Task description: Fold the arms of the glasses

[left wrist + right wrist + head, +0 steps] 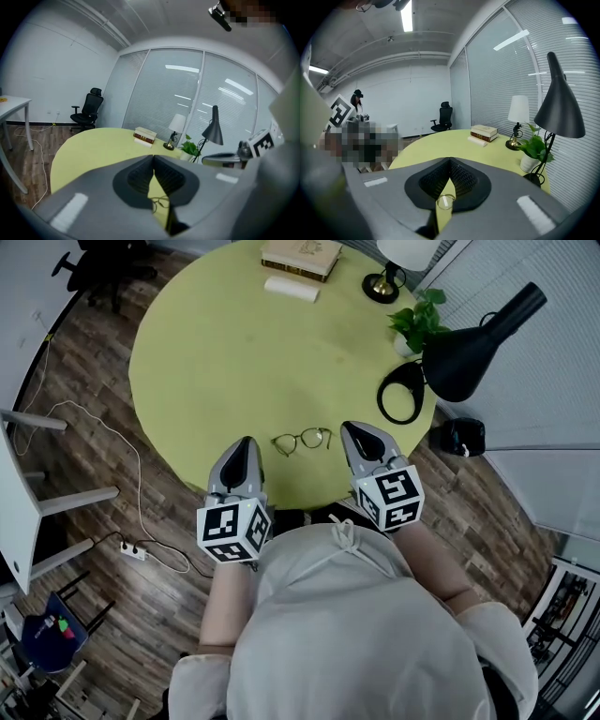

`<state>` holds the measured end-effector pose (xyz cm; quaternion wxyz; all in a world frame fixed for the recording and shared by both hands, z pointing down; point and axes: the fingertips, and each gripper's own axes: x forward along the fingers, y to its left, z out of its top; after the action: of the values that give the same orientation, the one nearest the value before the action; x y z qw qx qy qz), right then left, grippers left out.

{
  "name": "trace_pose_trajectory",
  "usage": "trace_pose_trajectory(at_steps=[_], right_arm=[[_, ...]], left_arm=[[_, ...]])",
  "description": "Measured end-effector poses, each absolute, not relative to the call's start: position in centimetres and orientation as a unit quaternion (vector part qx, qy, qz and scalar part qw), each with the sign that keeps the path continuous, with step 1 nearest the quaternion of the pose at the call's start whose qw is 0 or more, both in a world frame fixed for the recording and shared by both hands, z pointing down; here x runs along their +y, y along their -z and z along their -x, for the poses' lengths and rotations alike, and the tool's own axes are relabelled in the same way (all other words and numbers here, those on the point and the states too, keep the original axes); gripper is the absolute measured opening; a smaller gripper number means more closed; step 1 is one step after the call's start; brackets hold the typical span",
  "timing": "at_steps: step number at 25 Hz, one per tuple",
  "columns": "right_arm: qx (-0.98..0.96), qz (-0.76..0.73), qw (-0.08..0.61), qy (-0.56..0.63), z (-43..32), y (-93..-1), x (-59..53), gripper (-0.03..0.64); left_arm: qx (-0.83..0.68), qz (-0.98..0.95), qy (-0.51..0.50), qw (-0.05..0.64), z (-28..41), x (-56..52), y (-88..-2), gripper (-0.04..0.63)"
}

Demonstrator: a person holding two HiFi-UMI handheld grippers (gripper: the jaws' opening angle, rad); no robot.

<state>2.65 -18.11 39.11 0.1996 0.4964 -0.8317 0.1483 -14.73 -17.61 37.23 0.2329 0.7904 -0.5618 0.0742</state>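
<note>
A pair of thin-rimmed glasses [302,441] lies on the round yellow-green table [225,352], close to its near edge. How its arms stand is too small to tell. My left gripper [247,441] hovers just left of the glasses, jaws pressed together with nothing between them. My right gripper [350,427] sits just right of them, also shut and empty. In the left gripper view the glasses [159,202] show through the slit below the closed left gripper [153,159]. In the right gripper view one lens [445,201] shows below the closed right gripper [450,161].
At the table's far side lie stacked books [300,257] and a white case [292,289]. On the right stand a brass-based lamp [382,285], a potted plant [419,322] and a black desk lamp [469,343]. A power strip [133,550] lies on the wood floor.
</note>
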Motion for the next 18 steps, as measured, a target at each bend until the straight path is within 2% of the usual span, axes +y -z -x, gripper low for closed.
trace_pose_trajectory(at_steps=[12, 13, 14, 18], right_arm=[[-0.836, -0.392, 0.335, -0.187, -3.8, -49.6, -17.5, 0.003], [-0.839, -0.375, 0.349, -0.184, -3.6, -50.5, -17.4, 0.042], [-0.841, -0.360, 0.361, -0.180, -3.5, -51.3, -17.4, 0.112], [-0.852, -0.322, 0.385, -0.148, -3.1, -52.9, -17.9, 0.141]], left_arm=[[-0.570, -0.758, -0.131, 0.288, 13.8, -17.0, -44.4, 0.006], [-0.570, -0.755, -0.137, 0.294, 13.8, -16.7, -45.2, 0.006], [-0.571, -0.751, -0.142, 0.299, 13.7, -16.4, -45.9, 0.006], [-0.568, -0.742, -0.137, 0.328, 13.6, -15.6, -47.9, 0.006]])
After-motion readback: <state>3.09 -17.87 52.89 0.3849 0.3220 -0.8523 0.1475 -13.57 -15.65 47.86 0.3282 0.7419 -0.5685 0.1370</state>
